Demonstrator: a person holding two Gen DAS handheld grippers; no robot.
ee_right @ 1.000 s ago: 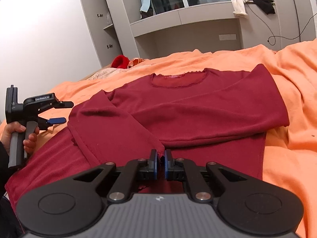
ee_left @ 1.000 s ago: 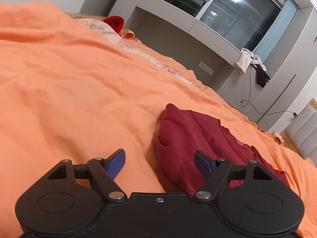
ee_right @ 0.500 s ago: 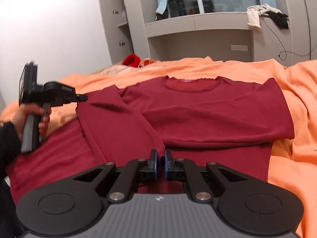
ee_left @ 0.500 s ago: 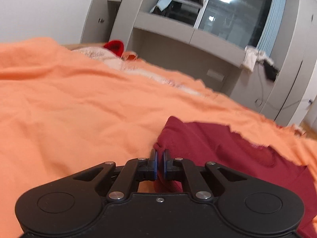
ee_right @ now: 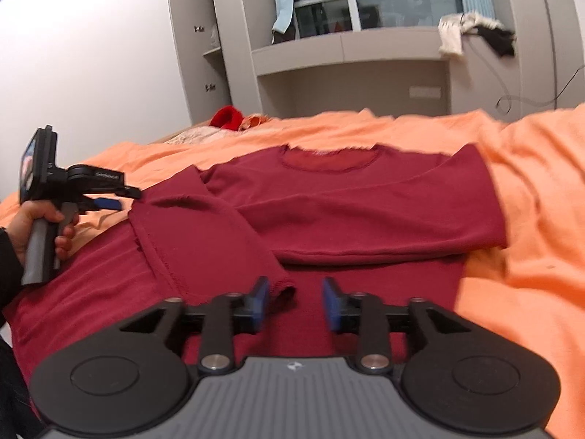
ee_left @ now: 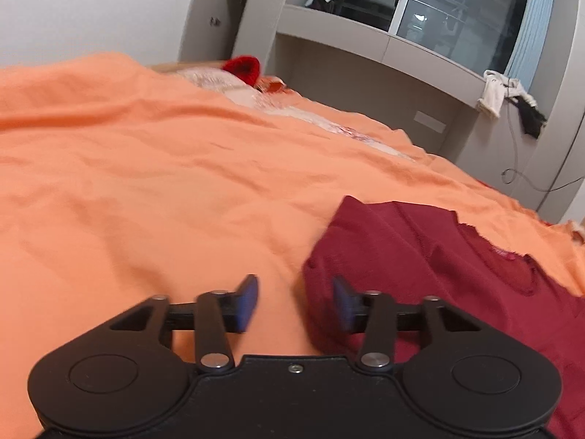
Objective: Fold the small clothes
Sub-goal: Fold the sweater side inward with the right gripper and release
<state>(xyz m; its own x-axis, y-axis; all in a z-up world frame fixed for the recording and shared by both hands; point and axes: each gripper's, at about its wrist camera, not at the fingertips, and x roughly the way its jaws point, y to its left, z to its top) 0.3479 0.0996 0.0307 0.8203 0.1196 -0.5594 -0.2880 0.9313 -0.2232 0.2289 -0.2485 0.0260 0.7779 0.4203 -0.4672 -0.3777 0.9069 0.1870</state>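
A dark red long-sleeved top (ee_right: 351, 205) lies flat on the orange bedspread (ee_right: 530, 197), both sleeves folded across its body. My right gripper (ee_right: 295, 301) is open, with the left sleeve's cuff (ee_right: 281, 287) lying loose just in front of its left finger. My left gripper (ee_left: 294, 301) is open at the top's left shoulder fold (ee_left: 321, 267), with the fold's edge between its fingers. It also shows in the right wrist view (ee_right: 109, 201), held in a hand at the garment's left edge.
A red item (ee_left: 243, 67) and pale lacy cloth (ee_left: 256, 98) lie at the bed's far end. Grey cabinets and a shelf (ee_right: 347, 47) stand behind the bed, with white and black clothes (ee_right: 471, 33) and a cable hanging off the shelf.
Both grippers were shut on the red top half a second ago and have now opened. The sleeve cuff and the shoulder fold lie released on the garment.
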